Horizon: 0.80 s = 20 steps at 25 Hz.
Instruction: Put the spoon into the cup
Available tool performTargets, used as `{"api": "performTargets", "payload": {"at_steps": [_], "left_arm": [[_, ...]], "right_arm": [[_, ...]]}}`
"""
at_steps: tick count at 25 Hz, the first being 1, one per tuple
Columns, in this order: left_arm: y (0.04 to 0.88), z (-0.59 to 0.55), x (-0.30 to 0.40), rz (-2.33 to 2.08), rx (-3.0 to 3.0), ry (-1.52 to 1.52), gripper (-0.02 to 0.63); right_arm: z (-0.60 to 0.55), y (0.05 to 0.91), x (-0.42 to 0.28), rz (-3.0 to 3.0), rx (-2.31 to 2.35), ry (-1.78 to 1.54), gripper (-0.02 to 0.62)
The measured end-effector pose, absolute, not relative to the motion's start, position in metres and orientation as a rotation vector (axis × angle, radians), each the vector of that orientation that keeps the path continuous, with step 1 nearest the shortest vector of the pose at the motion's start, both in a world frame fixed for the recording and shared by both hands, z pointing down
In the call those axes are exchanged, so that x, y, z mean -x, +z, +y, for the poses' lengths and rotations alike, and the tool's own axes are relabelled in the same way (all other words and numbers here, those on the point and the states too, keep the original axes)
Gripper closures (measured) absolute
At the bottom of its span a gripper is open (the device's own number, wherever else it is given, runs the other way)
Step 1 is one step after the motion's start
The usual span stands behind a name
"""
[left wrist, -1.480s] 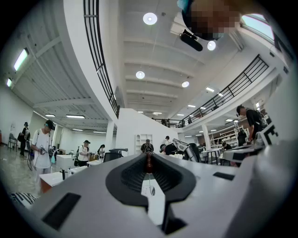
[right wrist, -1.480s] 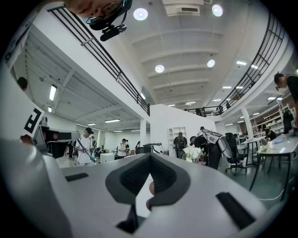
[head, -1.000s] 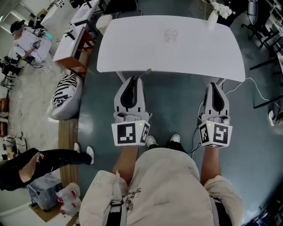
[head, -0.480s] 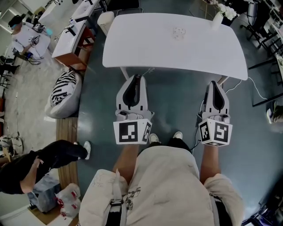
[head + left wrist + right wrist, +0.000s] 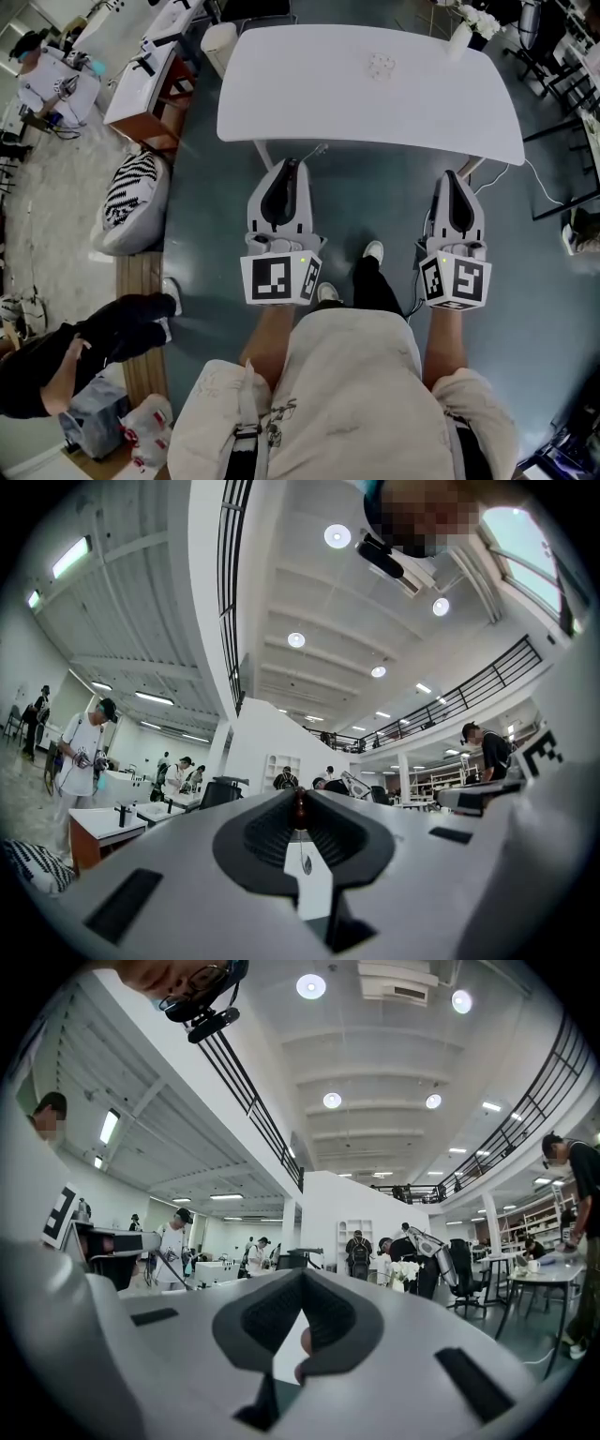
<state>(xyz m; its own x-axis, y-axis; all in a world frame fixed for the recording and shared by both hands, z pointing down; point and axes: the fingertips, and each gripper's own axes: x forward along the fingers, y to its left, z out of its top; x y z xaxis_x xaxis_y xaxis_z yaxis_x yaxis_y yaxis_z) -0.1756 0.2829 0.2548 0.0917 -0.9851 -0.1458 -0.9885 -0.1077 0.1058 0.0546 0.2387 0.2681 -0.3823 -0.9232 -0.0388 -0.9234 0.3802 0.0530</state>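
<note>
A clear cup point(image 5: 380, 66) stands on the far half of the white table point(image 5: 300, 94). My left gripper point(image 5: 291, 164) hovers at the table's near edge, shut on the spoon point(image 5: 317, 150), whose thin metal end pokes past the tips toward the tabletop. In the left gripper view the jaws point(image 5: 300, 803) are pressed together and a thin sliver of the spoon point(image 5: 306, 862) shows under them. My right gripper point(image 5: 454, 176) hangs level near the table's near right corner, shut with nothing in it; in its own view point(image 5: 301, 1277) the pads meet.
A vase of white flowers point(image 5: 459, 33) stands at the table's far right corner. A striped beanbag point(image 5: 127, 202), a wooden bench point(image 5: 141, 319) and desks point(image 5: 141, 84) lie left. A crouching person point(image 5: 56, 356) is at lower left. A cable point(image 5: 520, 178) runs right of the table.
Both grippers and I have moved toward the table, which now sits a little closer. One foot has stepped forward. The person at lower left has shifted.
</note>
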Motion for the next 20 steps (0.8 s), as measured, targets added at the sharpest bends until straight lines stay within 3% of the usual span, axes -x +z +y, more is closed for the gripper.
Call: {"api": "performTargets", "payload": {"at_steps": [20], "left_arm": [[0.266,0.162,0.142,2.099,2.320,0.226,0.570]], "right_arm": [[0.114,0.292,-0.091,2.618,1.729,0.028,0.607]]}}
